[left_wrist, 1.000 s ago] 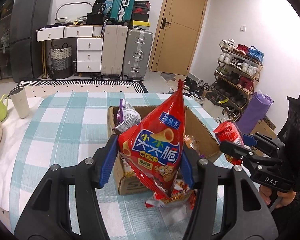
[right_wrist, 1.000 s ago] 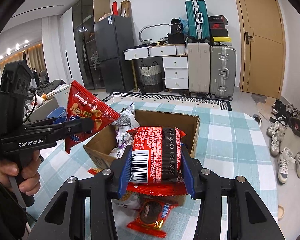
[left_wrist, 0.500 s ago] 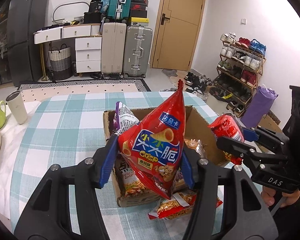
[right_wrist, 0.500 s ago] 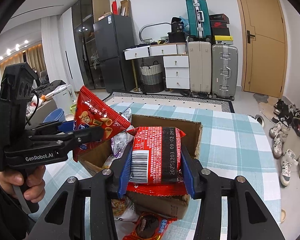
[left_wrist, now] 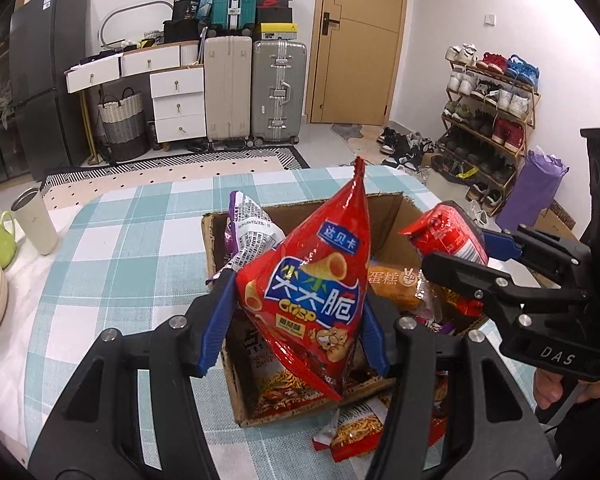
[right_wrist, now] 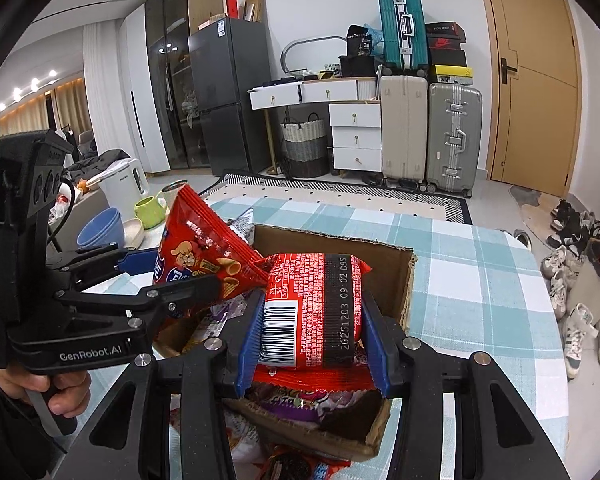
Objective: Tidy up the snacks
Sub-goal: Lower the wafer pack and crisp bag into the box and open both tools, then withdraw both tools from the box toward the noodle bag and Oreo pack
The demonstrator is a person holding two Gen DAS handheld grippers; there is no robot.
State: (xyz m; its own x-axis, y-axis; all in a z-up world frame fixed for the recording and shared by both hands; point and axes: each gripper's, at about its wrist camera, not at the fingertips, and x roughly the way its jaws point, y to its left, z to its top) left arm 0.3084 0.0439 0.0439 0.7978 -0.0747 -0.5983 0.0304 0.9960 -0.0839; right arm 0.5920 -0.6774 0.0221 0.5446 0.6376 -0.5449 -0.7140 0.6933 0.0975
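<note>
The left tongs [left_wrist: 296, 320] are clamped on a red crisp bag [left_wrist: 312, 292]. The blue pads squeeze its 2 sides, so the bag stands up tall with its pointy top in the air. It hangs over the open cardboard box [left_wrist: 388, 220], and I think that is so it can drop in with the other snacks.

The right tongs [right_wrist: 310, 328] are clamped on a red snack pack [right_wrist: 316, 312]. This pack is held flat side up, also over the cardboard box, near its front edge. The 2 packs are close to each other, and in the right wrist view a corner of the crisp bag seems to touch the pack.

The crisp bag is shiny and puffy. It has a blue label with white letters, little cone snacks and a cartoon animal on it. The snack pack is red with tiny white writing, a black stripe with a date and a white barcode patch.

The box sits on a table [left_wrist: 112, 248] with a blue and white check cloth. It already holds a purple and white bag [left_wrist: 248, 224] and an orange cake pack [left_wrist: 392, 284]. A few packets [left_wrist: 356, 428] lie on the cloth just in front of the box, so the job is not done yet.
</note>
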